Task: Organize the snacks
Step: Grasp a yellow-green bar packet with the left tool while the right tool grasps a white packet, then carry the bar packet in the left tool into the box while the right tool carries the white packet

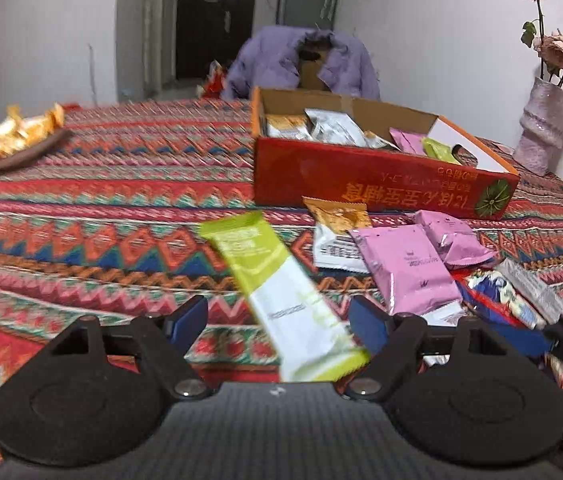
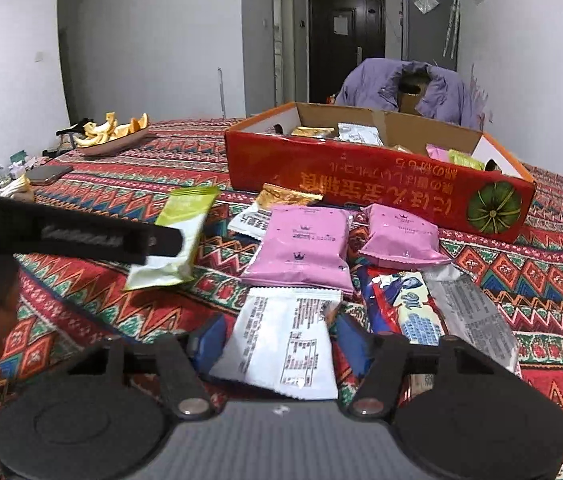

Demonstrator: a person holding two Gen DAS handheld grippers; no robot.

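Holding mixed snack packets, red box (image 2: 377,192) sits beyond left gripper (image 1: 279,320) pinching green packet (image 1: 281,292), right gripper (image 2: 281,340) clamping white packet (image 2: 285,344)

1. I count one red cardboard box (image 2: 361,184) on the surface (image 2: 121,184).
2. Two pink packets (image 2: 301,248) lie in front of it; a further pink one shows inside the box.
3. Green-and-white packets: one outside (image 1: 281,292), one in the box.
4. One gold packet (image 2: 285,196) outside.
5. One white packet with print (image 2: 281,344) nearest me.
6. One dish of orange peel (image 2: 113,136).
7. One vase of flowers (image 1: 541,128).
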